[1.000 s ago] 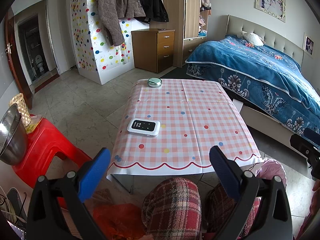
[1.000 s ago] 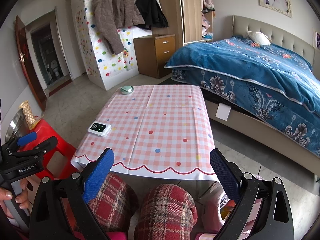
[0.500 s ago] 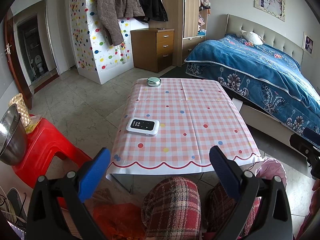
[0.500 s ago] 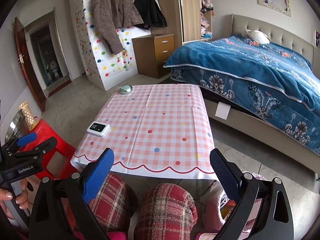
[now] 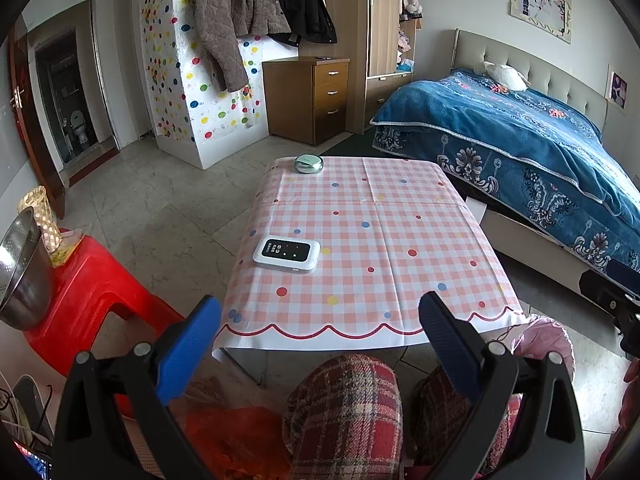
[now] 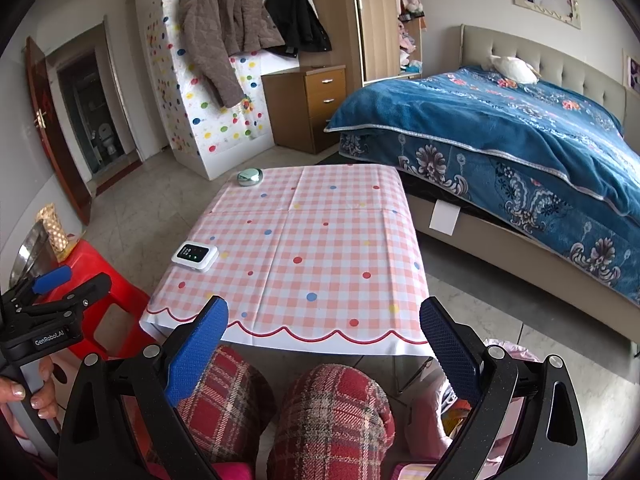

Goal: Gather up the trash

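Observation:
My left gripper (image 5: pixel 320 344) is open and empty, held above the person's plaid-trousered knees at the near edge of a low table with a pink checked cloth (image 5: pixel 384 240). My right gripper (image 6: pixel 324 340) is open and empty in the same place further right; the left gripper also shows in the right wrist view (image 6: pixel 52 292). On the cloth lie a white device with a dark screen (image 5: pixel 287 254) (image 6: pixel 195 257) and a round green tin (image 5: pixel 308 163) (image 6: pixel 250 177). A pink bag (image 5: pixel 544 340) (image 6: pixel 508 350) sits on the floor at the table's right. An orange bag (image 5: pixel 236 436) lies below the left gripper.
A red plastic stool (image 5: pixel 92 292) with a steel bowl (image 5: pixel 20 272) stands to the left. A bed with a blue cover (image 5: pixel 520 148) runs along the right. A wooden drawer chest (image 5: pixel 316 100) and a dotted cabinet (image 5: pixel 200 92) with hanging coats stand at the back.
Both views have shifted only slightly; the table sits a touch lower and nearer in the frames. Both grippers stay open and empty.

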Demonstrator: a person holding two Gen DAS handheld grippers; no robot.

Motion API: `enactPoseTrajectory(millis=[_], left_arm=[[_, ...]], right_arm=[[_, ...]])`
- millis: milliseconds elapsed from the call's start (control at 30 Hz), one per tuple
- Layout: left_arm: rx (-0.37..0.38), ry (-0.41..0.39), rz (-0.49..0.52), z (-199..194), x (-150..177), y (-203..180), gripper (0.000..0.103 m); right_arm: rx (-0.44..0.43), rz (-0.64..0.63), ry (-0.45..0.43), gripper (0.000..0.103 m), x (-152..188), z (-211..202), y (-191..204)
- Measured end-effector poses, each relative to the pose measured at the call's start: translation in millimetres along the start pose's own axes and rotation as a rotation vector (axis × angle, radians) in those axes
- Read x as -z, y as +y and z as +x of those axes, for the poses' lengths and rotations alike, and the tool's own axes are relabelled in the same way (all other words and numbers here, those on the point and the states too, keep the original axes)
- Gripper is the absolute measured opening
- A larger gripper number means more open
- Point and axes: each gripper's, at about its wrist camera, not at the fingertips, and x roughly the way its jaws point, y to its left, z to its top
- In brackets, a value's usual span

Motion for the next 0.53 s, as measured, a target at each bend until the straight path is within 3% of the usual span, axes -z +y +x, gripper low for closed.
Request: enactPoseTrajectory(millis=[233, 333, 467, 533], left_arm=[[0.011, -0.042, 0.034, 0, 0, -4, 0.096], [0.011, -0.023, 0.026, 10, -1, -2, 0.096], [0.016, 0.017, 0.007, 28, 3, 3, 0.096], [0.035, -0.014, -0.023, 30, 7, 10, 0.096]], right_arm=[[0.003, -0.001, 0.008, 0.095, 1, 2, 0], [0.007, -0.007, 0.022, 0.095, 2, 6, 2], [0.005, -0.005, 0.059, 0.095, 3, 34, 8], [0.003, -0.001, 0.084, 0.095, 2, 51, 12]])
